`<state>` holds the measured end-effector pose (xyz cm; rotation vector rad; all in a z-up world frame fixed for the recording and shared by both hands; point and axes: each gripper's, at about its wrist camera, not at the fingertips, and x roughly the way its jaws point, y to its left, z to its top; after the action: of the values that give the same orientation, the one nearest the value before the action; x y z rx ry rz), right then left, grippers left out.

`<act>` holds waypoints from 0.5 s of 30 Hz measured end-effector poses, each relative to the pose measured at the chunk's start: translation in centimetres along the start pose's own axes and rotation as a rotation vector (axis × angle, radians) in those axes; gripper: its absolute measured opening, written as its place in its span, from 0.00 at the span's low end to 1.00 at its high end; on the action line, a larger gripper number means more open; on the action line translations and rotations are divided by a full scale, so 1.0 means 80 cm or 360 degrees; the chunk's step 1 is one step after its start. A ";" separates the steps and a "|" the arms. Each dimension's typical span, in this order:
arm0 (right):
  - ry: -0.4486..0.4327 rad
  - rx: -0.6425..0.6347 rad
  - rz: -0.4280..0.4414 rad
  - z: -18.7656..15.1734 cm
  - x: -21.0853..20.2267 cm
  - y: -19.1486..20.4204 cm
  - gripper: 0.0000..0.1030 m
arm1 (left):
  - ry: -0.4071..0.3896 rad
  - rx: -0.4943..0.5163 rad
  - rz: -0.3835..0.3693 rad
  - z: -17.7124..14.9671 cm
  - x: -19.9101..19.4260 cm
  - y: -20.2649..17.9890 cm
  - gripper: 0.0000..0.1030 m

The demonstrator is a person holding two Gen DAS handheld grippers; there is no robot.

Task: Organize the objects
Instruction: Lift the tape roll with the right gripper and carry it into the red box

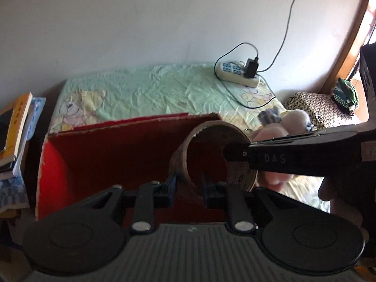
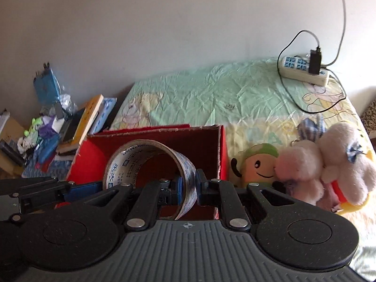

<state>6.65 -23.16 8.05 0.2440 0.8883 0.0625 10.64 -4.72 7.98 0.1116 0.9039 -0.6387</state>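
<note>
Tape roll held over the red box, ready for deposit.
My right gripper (image 2: 188, 189) pinches the tape roll's (image 2: 150, 164) wall above the red box (image 2: 221, 150); my left gripper (image 1: 188, 185) brackets its rim, grip uncertain. Next, I judge: lower, then release.

The open red cardboard box (image 2: 221, 145) sits on the bed with the pale green printed sheet (image 2: 199, 98). Above the box's opening hangs the printed roll of packing tape (image 2: 150, 162). Right of the box lie the plush toys (image 2: 312, 166); behind and right of it, by the wall, the white power strip (image 2: 303, 70). Left of the box, off the bed, stands the stack of books (image 2: 89, 119).
</note>
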 end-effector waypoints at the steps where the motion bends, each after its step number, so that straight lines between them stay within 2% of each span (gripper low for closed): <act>1: 0.0054 -0.0043 -0.0016 0.003 0.017 0.005 0.13 | 0.0037 -0.0035 0.0000 -0.002 0.013 0.008 0.17; 7: 0.0363 -0.0351 -0.0162 0.019 0.093 0.033 0.12 | 0.0229 -0.0105 0.0028 -0.008 0.081 0.022 0.17; 10: 0.0490 -0.0535 -0.0247 0.016 0.116 0.046 0.18 | 0.0295 -0.0145 -0.0003 -0.012 0.101 0.022 0.17; 11: 0.0524 -0.0554 -0.0261 0.015 0.120 0.047 0.24 | 0.0313 -0.0172 -0.0029 -0.014 0.106 0.025 0.17; 15: 0.0537 -0.0602 -0.0290 0.014 0.120 0.047 0.24 | 0.0339 -0.0220 -0.0065 -0.015 0.117 0.027 0.17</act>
<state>13.72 -18.23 2.34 -0.2079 1.2094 0.1029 15.19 -6.96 -0.24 0.0373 1.1555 -0.6080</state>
